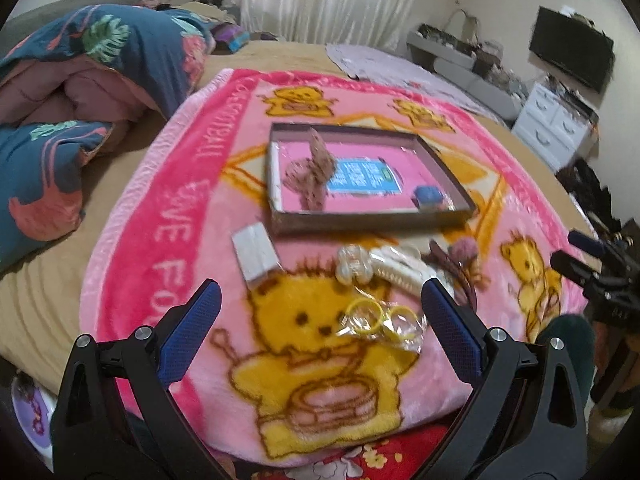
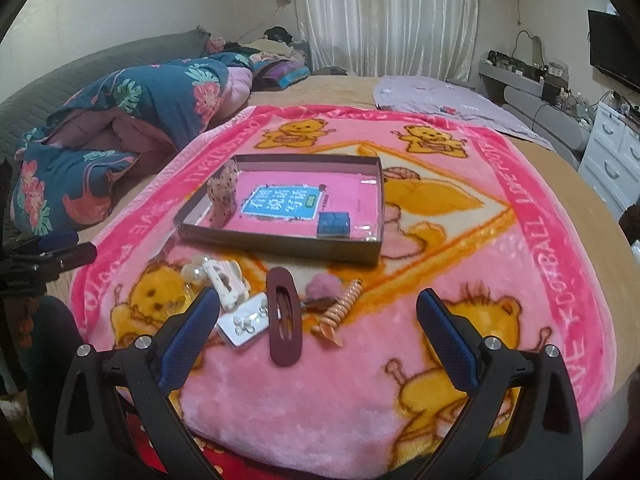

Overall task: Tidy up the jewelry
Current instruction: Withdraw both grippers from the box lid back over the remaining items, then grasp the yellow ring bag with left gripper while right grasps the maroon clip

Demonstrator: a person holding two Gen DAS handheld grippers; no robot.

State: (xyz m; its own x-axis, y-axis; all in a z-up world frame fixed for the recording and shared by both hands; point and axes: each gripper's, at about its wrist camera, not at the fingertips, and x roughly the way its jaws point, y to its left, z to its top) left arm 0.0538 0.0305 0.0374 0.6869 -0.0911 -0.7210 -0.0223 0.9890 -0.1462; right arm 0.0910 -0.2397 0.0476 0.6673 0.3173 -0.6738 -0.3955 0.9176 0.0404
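A shallow brown tray point(image 1: 280, 222) point(image 2: 276, 246) lies on the pink bear blanket. It holds a brown scrunchie point(image 1: 310, 172) point(image 2: 222, 196) and a small blue box point(image 1: 428, 196) point(image 2: 334, 222). In front of it lie loose pieces: a bag of yellow rings point(image 1: 380, 320), a white box point(image 1: 256, 256), a pearl clip point(image 1: 354, 266), a white claw clip point(image 2: 226, 280), a maroon hair clip point(image 2: 284, 320), an orange coil tie point(image 2: 340, 308), an earring card point(image 2: 246, 320) and a pink pompom point(image 2: 324, 284). My left gripper point(image 1: 320, 320) is open over the yellow rings. My right gripper point(image 2: 318, 324) is open around the maroon clip.
A folded blue floral quilt point(image 1: 80, 92) point(image 2: 120, 128) lies at the left. A lilac cloth point(image 2: 448, 96) lies at the far right of the bed. White drawers point(image 2: 616, 160) and a TV point(image 1: 572, 54) stand at the right. The blanket's front edge point(image 2: 320, 440) is close.
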